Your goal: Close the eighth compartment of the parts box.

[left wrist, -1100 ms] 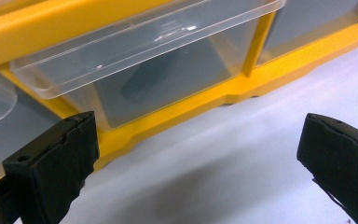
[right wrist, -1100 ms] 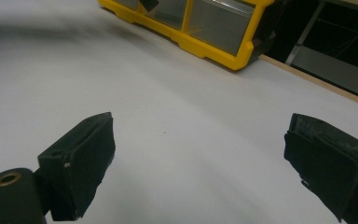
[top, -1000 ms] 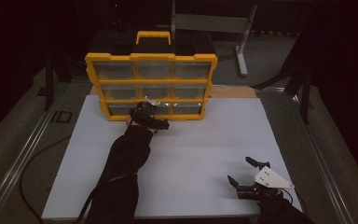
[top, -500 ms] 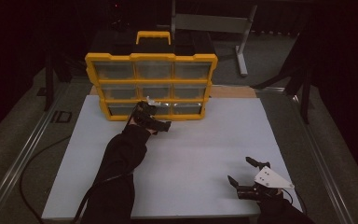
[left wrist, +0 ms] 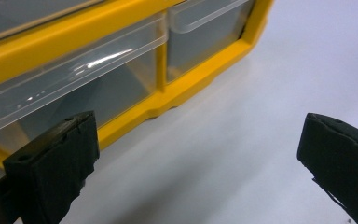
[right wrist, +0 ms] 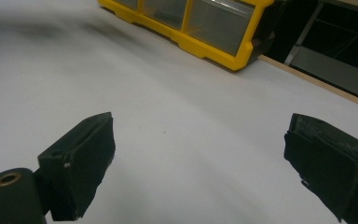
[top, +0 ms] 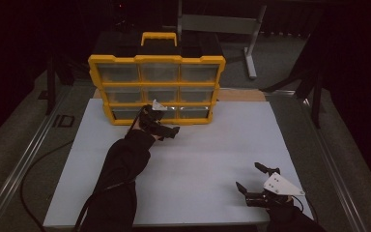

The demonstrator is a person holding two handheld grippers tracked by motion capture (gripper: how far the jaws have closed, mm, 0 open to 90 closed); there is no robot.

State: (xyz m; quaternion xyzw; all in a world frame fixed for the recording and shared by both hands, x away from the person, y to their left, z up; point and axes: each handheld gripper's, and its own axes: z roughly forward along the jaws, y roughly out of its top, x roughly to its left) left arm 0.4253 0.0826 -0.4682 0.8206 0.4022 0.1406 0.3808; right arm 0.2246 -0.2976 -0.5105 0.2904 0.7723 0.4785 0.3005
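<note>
Drawers all look shut on the yellow plastic organiser cabinet with clear fronts (top: 156,87), which stands at the far edge of the white tabletop (top: 207,159) in the high view; our left gripper (top: 166,129) hovers just before its bottom row, jaws spread, while our right gripper (top: 252,180) waits well apart near the table's near right corner, jaws also wide. From the left gripper view, we see both black jaws parted with nothing between them, the clear bottom drawer (left wrist: 65,100) close beside the left jaw and not gripped. Right gripper view: jaws wide over bare white surface, cabinet far off. We judge the work barely begun: a drawer remains to be grasped and pulled.
</note>
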